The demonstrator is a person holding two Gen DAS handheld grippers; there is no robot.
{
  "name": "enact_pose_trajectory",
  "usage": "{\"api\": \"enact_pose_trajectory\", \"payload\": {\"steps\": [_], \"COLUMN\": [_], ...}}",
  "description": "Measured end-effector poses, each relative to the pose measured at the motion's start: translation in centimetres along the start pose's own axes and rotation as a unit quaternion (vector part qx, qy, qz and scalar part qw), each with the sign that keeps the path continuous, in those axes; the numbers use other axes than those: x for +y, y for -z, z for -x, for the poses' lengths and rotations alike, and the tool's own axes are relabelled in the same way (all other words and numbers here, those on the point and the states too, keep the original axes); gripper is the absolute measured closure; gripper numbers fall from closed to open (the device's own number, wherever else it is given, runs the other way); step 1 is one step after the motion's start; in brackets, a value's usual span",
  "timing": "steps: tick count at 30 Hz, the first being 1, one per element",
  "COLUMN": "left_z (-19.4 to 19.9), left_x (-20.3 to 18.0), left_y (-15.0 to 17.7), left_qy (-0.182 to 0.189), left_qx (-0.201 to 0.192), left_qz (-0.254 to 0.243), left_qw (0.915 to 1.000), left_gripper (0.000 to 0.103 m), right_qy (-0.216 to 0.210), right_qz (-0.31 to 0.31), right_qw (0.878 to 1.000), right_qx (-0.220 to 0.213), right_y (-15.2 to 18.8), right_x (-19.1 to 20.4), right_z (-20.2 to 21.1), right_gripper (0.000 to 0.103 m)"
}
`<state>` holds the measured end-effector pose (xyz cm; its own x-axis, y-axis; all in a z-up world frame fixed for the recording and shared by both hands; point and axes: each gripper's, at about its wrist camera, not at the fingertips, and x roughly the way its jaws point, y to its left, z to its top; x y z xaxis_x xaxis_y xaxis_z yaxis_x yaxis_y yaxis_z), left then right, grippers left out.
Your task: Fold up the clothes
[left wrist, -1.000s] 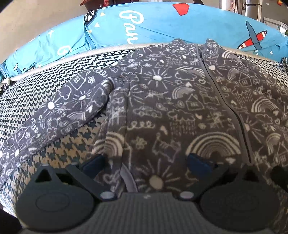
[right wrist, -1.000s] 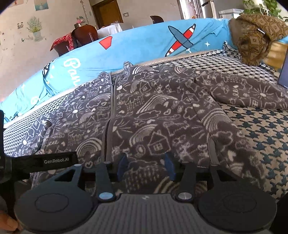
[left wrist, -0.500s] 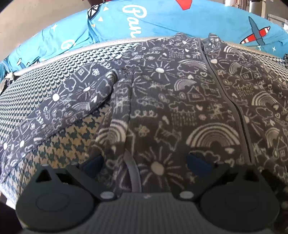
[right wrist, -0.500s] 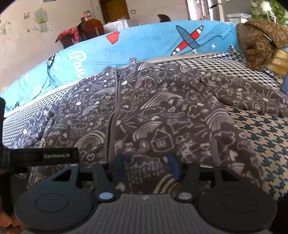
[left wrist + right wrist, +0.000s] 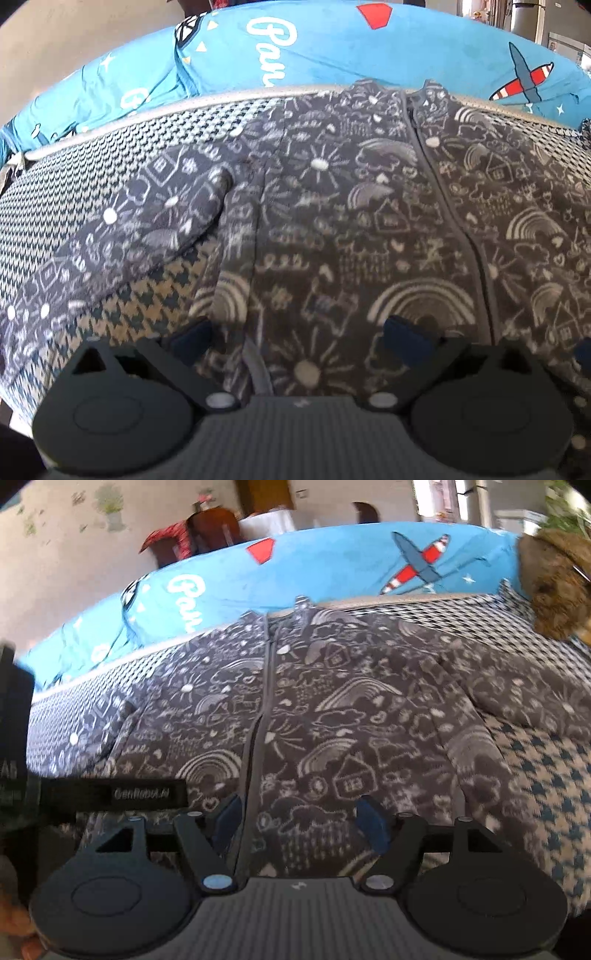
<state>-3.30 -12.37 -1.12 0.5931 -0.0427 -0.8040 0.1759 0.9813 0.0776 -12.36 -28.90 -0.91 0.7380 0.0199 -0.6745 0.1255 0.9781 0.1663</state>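
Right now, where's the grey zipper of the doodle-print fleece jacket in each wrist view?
Left wrist: the grey zipper runs right of centre, from the collar down toward the right edge.
Right wrist: it runs left of centre, down toward the gripper.
Shared landmark: the red-striped aeroplane on the blue cover.

A houndstooth-covered bed (image 5: 546, 775) carries a grey doodle-print zip jacket (image 5: 332, 716) spread flat; beyond the jacket's collar lies a blue quilt (image 5: 332, 565).
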Motion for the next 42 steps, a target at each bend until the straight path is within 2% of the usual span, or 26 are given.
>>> {"api": "enact_pose_trajectory", "payload": {"steps": [9,12,16,21,24,31,35,37,42], "left_z": [-0.9,-1.2,-1.7,-2.4,-2.8,-4.5,-5.9,-6.5,-8.1], "left_x": [-0.5,-0.7,-1.1,-1.2,-1.3,-1.3,-1.1,-1.0,-0.7], "left_y": [-3.6,-4.8,-6.3,-8.0,-9.0,-10.3,-10.8,-11.0,-11.7], "left_qy": [0.019,0.026,0.028,0.029,0.036,0.037,0.03,0.027,0.025], "left_qx": [0.006,0.003,-0.002,-0.009,-0.009,0.001,0.011,0.015,0.028], "left_qz": [-0.008,-0.011,-0.017,-0.021,-0.017,-0.013,-0.015,-0.015,-0.01], "left_qw": [0.9998,0.9996,0.9995,0.9993,0.9991,0.9992,0.9994,0.9994,0.9993], "left_gripper": [0.0,0.0,0.0,0.0,0.0,0.0,0.0,0.0,0.0], "right_qy": [-0.038,-0.035,-0.035,-0.033,-0.036,-0.025,-0.026,-0.028,-0.022], "right_qz": [0.028,0.029,-0.009,-0.009,-0.016,-0.007,-0.02,-0.024,-0.027], "right_qw": [0.999,0.999,0.999,0.999,0.999,0.999,0.999,0.999,0.999], "right_qx": [0.009,0.006,0.004,-0.019,-0.025,-0.036,-0.037,-0.035,-0.028], "right_y": [-4.8,-6.6,-8.7,-10.6,-11.6,-13.4,-14.4,-14.6,-15.2], "right_x": [-1.2,-2.1,-3.9,-5.1,-5.9,-6.6,-7.5,-7.8,-8.5], "right_z": [-2.4,-3.4,-4.7,-5.4,-6.2,-8.8,-10.5,-11.3,-13.3], "right_gripper": [0.034,0.034,0.034,0.035,0.049,0.075,0.079,0.085,0.085]}}
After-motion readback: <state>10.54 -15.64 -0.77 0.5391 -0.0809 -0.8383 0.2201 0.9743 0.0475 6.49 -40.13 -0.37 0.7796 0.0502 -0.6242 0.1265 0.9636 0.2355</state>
